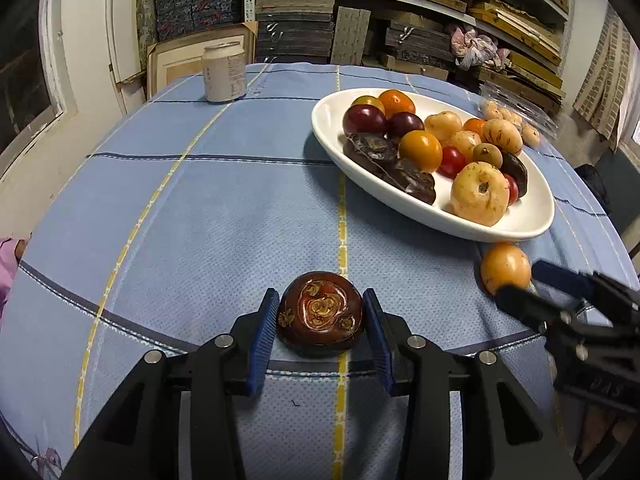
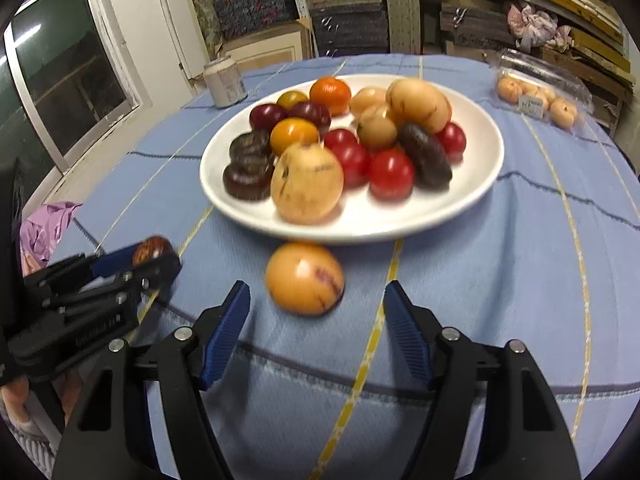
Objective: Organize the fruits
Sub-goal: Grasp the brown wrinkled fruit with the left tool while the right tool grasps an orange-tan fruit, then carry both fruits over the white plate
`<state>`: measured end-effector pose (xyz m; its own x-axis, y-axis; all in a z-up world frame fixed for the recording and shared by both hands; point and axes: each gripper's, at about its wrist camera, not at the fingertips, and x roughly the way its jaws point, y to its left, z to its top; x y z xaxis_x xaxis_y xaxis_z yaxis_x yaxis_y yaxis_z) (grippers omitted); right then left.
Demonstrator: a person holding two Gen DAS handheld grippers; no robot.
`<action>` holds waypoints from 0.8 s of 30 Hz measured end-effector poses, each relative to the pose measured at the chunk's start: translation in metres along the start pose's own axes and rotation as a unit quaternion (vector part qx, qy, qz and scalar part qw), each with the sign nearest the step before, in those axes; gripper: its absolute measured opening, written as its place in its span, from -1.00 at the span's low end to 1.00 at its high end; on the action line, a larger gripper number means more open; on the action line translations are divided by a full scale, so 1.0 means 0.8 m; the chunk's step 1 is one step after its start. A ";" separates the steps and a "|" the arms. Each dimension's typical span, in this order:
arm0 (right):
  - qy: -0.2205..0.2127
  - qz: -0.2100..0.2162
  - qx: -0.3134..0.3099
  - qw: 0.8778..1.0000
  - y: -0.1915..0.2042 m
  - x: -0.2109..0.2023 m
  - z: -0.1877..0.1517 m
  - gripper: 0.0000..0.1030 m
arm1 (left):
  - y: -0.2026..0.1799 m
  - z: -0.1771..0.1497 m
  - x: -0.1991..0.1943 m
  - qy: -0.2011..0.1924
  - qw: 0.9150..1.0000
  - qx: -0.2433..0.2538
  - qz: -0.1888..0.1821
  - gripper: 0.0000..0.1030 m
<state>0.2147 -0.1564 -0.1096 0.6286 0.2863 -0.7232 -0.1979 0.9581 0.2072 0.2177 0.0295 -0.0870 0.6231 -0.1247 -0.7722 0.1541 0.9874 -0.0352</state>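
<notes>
A dark brown mangosteen (image 1: 320,314) sits on the blue cloth between the blue pads of my left gripper (image 1: 321,312), which touch its sides. A yellow-orange fruit (image 2: 305,279) lies on the cloth just in front of the white plate (image 2: 476,184). My right gripper (image 2: 316,304) is open and empty, its jaws wide apart just short of that fruit. The plate (image 1: 536,220) holds several plums, tomatoes, yellow fruits and dark mangosteens. In the left wrist view the right gripper (image 1: 520,284) is beside the yellow-orange fruit (image 1: 505,267). The left gripper (image 2: 156,258) shows at left.
A white can (image 1: 224,72) stands at the far left of the table. A clear plastic box of pale fruits (image 2: 538,94) lies at the far right. Shelves with stacked boards stand behind the table. A purple cloth (image 2: 44,228) hangs at the left edge.
</notes>
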 end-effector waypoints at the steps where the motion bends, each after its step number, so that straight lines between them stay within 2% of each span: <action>1: 0.002 -0.001 -0.002 1.000 0.001 0.003 0.002 0.32 | -0.002 0.000 0.000 0.000 1.000 0.003 0.003 -0.16; 8: 0.007 -0.005 -0.009 1.000 0.006 0.014 0.010 0.23 | -0.003 -0.001 0.001 0.000 1.000 0.008 0.008 -0.16; 16: 0.011 -0.020 -0.035 0.999 0.017 0.019 0.010 -0.10 | -0.004 -0.001 0.001 0.000 1.000 0.010 0.010 -0.16; 21: 0.011 -0.012 -0.038 0.999 0.016 0.020 0.009 -0.21 | -0.005 -0.001 0.001 0.001 1.000 0.011 0.012 -0.16; 24: 0.011 -0.012 -0.038 0.999 0.017 0.020 0.009 -0.21 | -0.005 -0.001 0.001 0.001 1.000 0.011 0.012 -0.16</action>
<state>0.2270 -0.1390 -0.1136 0.6175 0.2629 -0.7414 -0.2407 0.9604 0.1401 0.2170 0.0256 -0.0884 0.6255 -0.1009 -0.7737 0.1567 0.9876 -0.0021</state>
